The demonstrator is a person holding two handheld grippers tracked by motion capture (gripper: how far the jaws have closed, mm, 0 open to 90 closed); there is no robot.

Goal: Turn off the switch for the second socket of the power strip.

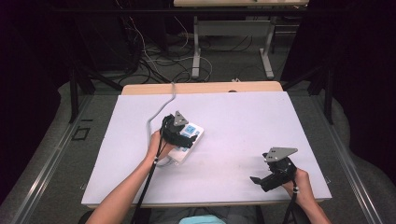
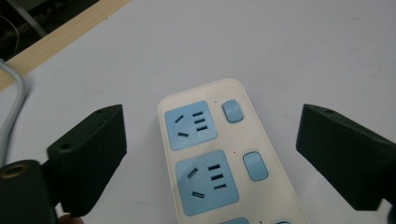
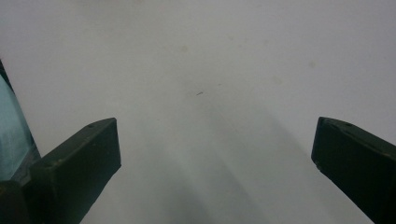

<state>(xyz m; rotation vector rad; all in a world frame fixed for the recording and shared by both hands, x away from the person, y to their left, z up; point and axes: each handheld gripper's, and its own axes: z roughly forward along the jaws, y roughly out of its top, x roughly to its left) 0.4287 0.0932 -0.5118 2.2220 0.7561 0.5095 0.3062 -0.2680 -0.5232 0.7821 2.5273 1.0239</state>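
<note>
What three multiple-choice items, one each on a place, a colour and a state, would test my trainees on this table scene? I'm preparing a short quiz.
1. Where does the cream plastic power strip lie on the white table?
A. at the far right corner
B. left of the middle, under the left gripper
C. beside the right gripper

2. What colour are the strip's socket faces?
A. light blue
B. red
C. black

3. How do the left gripper's jaws stand?
A. clamped on the strip
C. clamped on the grey cable
B. wide apart, clear of the strip

Answers: 1 B, the high view shows the strip below the left gripper; 2 A, the left gripper view shows blue faces and switches; 3 B, table shows between each jaw and the strip.
</note>
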